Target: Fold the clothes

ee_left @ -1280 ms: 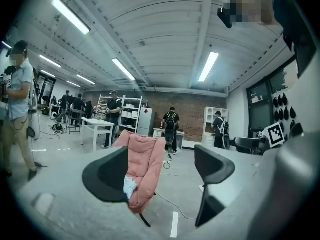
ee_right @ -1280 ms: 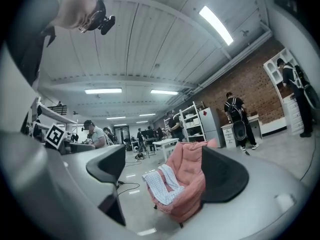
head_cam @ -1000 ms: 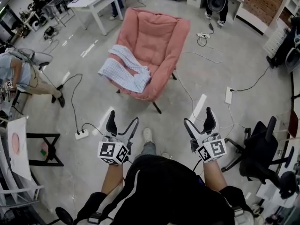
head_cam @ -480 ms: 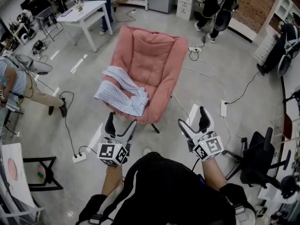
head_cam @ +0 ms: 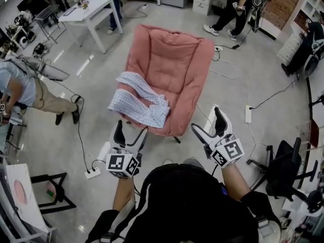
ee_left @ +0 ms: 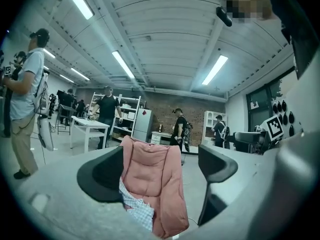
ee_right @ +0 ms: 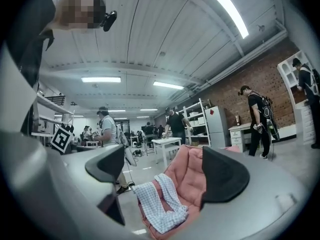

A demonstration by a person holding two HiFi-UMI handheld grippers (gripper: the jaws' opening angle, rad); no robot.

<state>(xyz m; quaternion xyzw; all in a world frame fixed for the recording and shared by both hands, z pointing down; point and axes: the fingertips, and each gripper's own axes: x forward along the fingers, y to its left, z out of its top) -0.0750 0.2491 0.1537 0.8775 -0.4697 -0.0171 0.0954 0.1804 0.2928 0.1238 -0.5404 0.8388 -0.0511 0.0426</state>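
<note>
Busy workshop floor, pink armchair (head_cam: 169,59) in the middle, checked shirt (head_cam: 139,103) lying crumpled on its seat edge. Looks like no folding's been done yet: left tool (head_cam: 131,130) and right tool (head_cam: 207,121) both gape wide, empty, short of it.

Bright ceiling strip lights (ee_left: 126,66); fisheye-warped edges, corners perhaps slightly soft.
</note>
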